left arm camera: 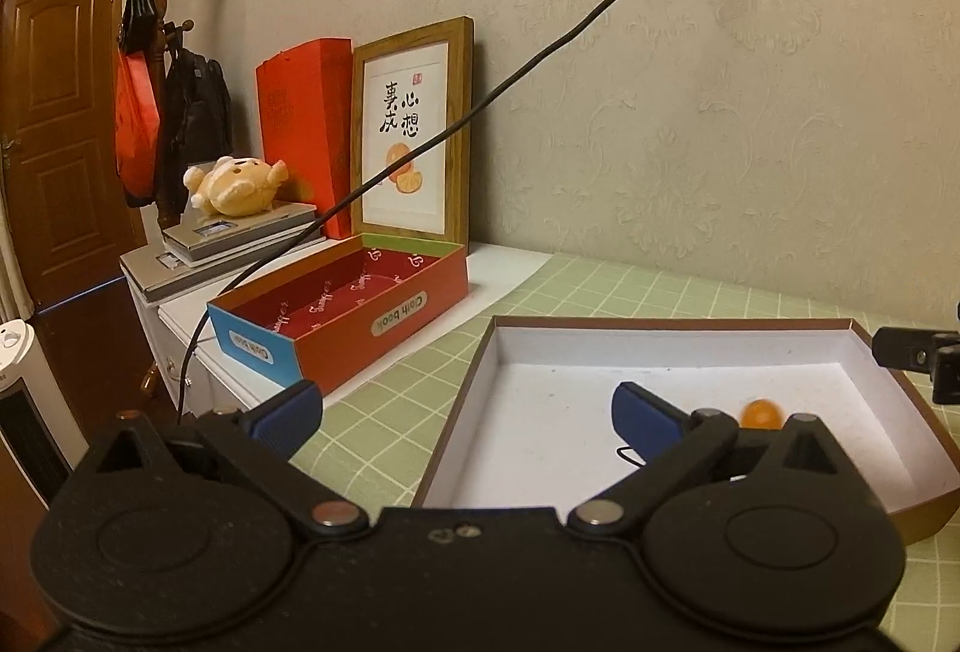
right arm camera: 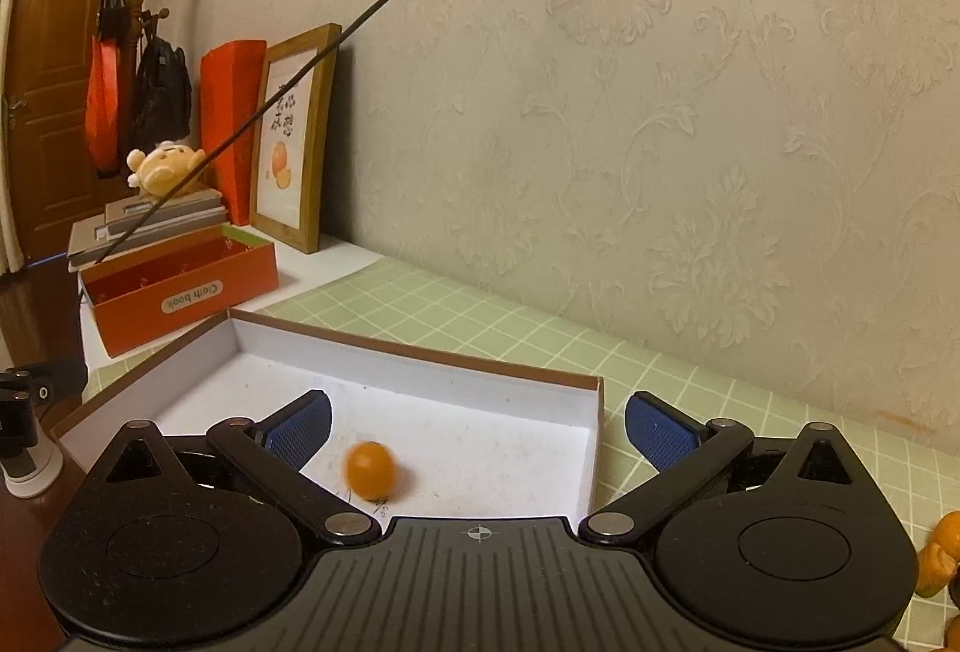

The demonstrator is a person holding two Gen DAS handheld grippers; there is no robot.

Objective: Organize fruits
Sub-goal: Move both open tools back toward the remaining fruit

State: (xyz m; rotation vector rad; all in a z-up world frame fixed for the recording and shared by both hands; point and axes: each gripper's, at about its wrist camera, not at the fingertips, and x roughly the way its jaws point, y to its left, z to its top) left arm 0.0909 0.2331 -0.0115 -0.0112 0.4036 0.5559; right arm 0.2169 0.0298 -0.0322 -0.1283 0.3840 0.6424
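Spread fingers point(right arm camera: 478, 427) of both grippers above white tray point(right arm camera: 420, 352), green checked mat point(right arm camera: 690, 352), damask wallpaper point(right arm camera: 660, 112).

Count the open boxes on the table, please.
2. The red box stands at the far left, by the picture frame. The white box lies on the green mat, one orange fruit inside.

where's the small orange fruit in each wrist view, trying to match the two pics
Left wrist: the small orange fruit sits low right, inside the white tray, partly hidden behind the gripper's right linkage.
Right wrist: the same fruit is low and left of centre, blurred, in the tray beside the left blue pad.
Shared landmark: the orange "Cloth book" box, left of the tray in both.
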